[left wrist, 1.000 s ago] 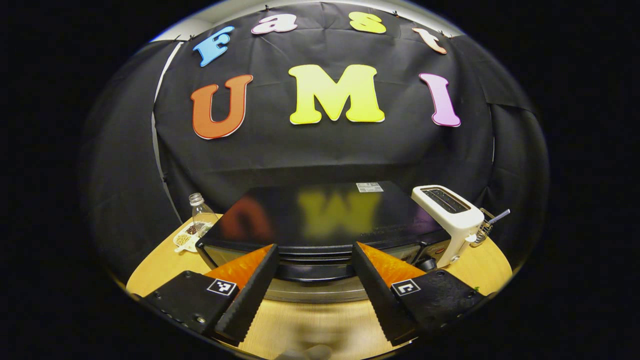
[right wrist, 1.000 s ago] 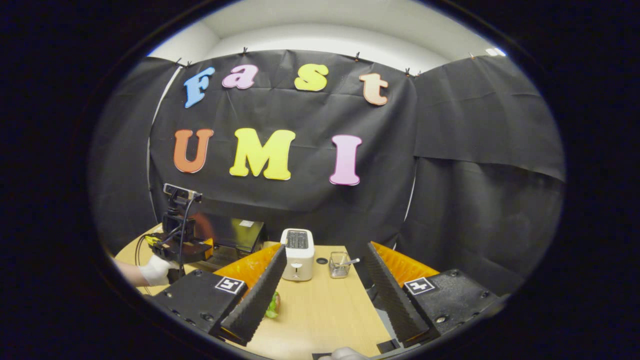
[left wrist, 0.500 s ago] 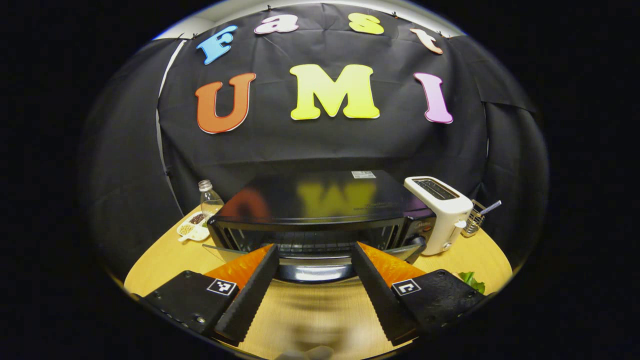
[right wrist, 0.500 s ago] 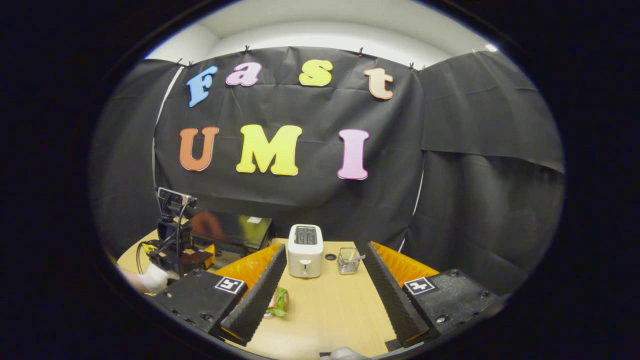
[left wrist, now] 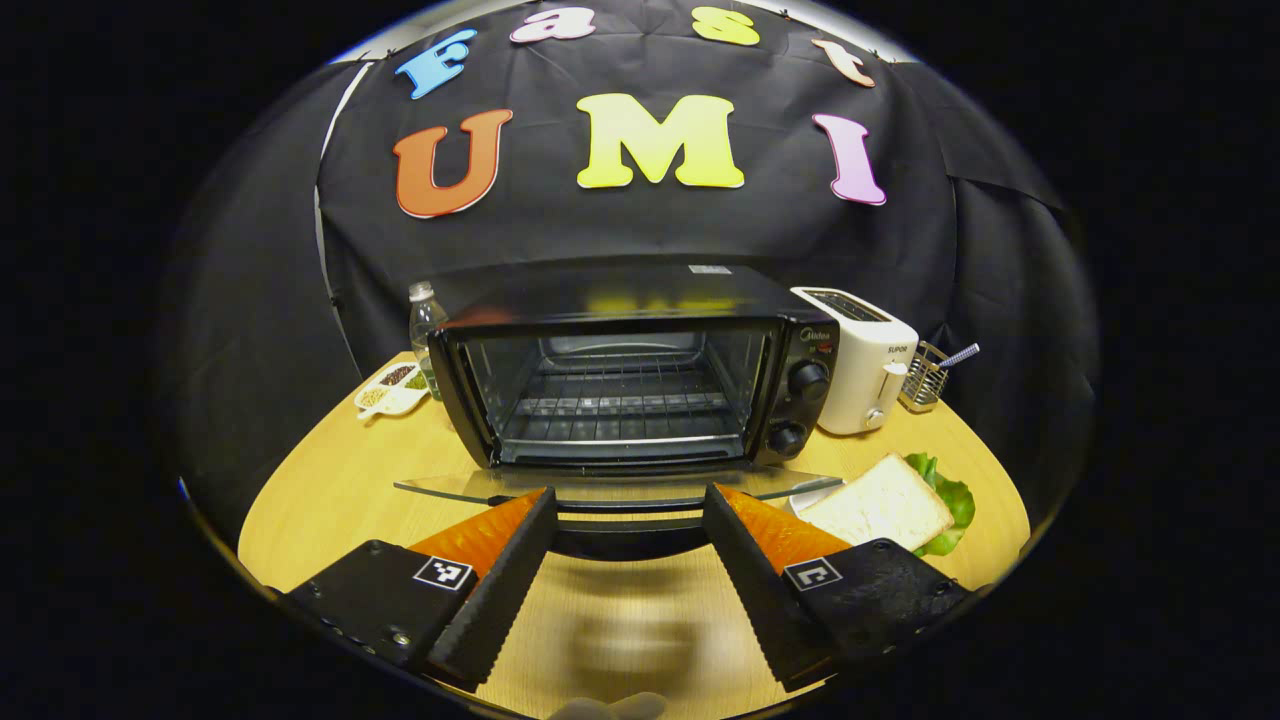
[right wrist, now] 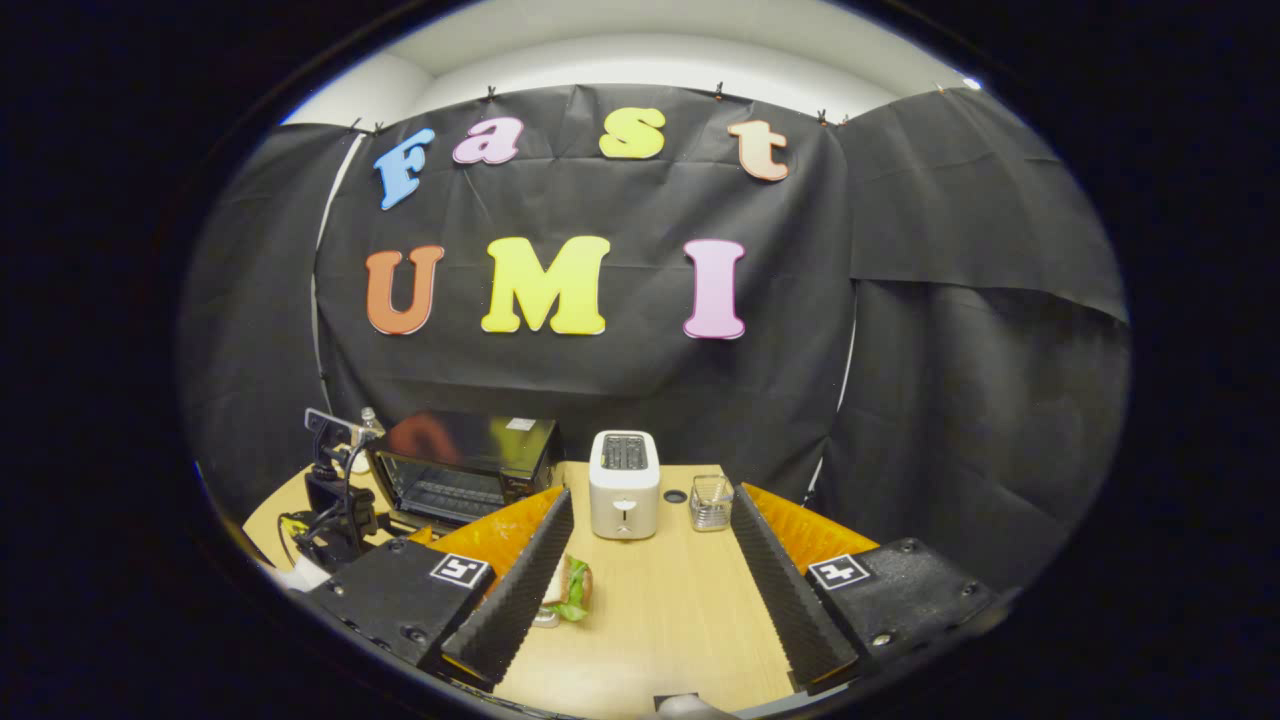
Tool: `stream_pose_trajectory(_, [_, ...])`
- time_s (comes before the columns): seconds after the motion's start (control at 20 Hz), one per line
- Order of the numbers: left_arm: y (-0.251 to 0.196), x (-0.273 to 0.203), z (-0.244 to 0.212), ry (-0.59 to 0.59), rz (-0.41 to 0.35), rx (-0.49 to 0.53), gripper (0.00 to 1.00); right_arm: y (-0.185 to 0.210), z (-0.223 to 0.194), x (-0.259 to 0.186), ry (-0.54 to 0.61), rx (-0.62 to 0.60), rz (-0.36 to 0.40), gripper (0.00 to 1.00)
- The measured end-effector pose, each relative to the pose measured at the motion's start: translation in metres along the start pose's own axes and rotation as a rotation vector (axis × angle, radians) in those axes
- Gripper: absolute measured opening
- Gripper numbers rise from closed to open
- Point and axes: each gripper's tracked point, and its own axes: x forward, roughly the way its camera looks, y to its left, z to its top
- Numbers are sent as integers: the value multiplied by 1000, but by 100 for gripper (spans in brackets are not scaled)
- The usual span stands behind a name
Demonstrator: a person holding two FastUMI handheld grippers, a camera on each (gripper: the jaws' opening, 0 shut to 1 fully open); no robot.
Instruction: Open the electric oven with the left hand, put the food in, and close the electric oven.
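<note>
Jaws of both grippers stand spread and empty, the oven [left wrist: 620,375] at mid-frame has its door [left wrist: 620,488] down, while the sandwich [left wrist: 885,510] waits lower right on the worktop [left wrist: 330,500], not yet loaded.

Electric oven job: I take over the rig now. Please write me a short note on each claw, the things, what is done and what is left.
Left claw: open, holding nothing, at the lowered glass door's front edge.
Right claw: open, empty, above the table.
Electric oven: door down flat, wire rack bare.
Sandwich: bread and lettuce, on the table right of the door, in front of the toaster.
Done: oven opened.
Left: put the sandwich on the rack, close the door.
</note>
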Motion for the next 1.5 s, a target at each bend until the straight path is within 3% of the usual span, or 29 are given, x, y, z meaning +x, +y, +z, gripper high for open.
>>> stream_pose_trajectory(0.05, [-1, -2, -8, 18, -4, -2, 97, 0, -2, 1, 6, 1, 1, 95])
stream_pose_trajectory(0.15, [-2, -3, -26, 55, -5, -5, 97, 1, -7, 4, 14, -9, 0, 95])
stream_pose_trajectory(0.2, [-2, -2, -36, 77, -6, -5, 97, 1, -10, 5, 19, -16, -2, 100])
stream_pose_trajectory(0.25, [-3, -1, -45, 100, -6, -7, 97, 1, -12, 6, 23, -20, -2, 95])
stream_pose_trajectory(0.45, [-5, 9, -77, 192, -11, -13, 95, 2, -21, 12, 48, -27, 4, 100])
stream_pose_trajectory(0.5, [-5, 12, -85, 215, -12, -11, 100, 2, -25, 14, 56, -30, 5, 95])
stream_pose_trajectory(0.55, [-5, 15, -90, 235, -12, -16, 95, 1, -27, 16, 62, -31, 7, 96])
stream_pose_trajectory(0.8, [-6, 17, -95, 254, -15, -12, 94, 2, -42, 25, 102, -23, 26, 96])
stream_pose_trajectory(0.95, [-4, 4, -76, 205, -26, -33, 94, 7, -52, 37, 119, -28, 62, 100])
stream_pose_trajectory(1.1, [6, -24, -40, 105, -21, -8, 94, 15, -78, 54, 171, -21, 119, 96])
stream_pose_trajectory(1.5, [47, -135, 63, -136, 38, -18, 94, 38, -163, 106, 311, 75, 230, 100])
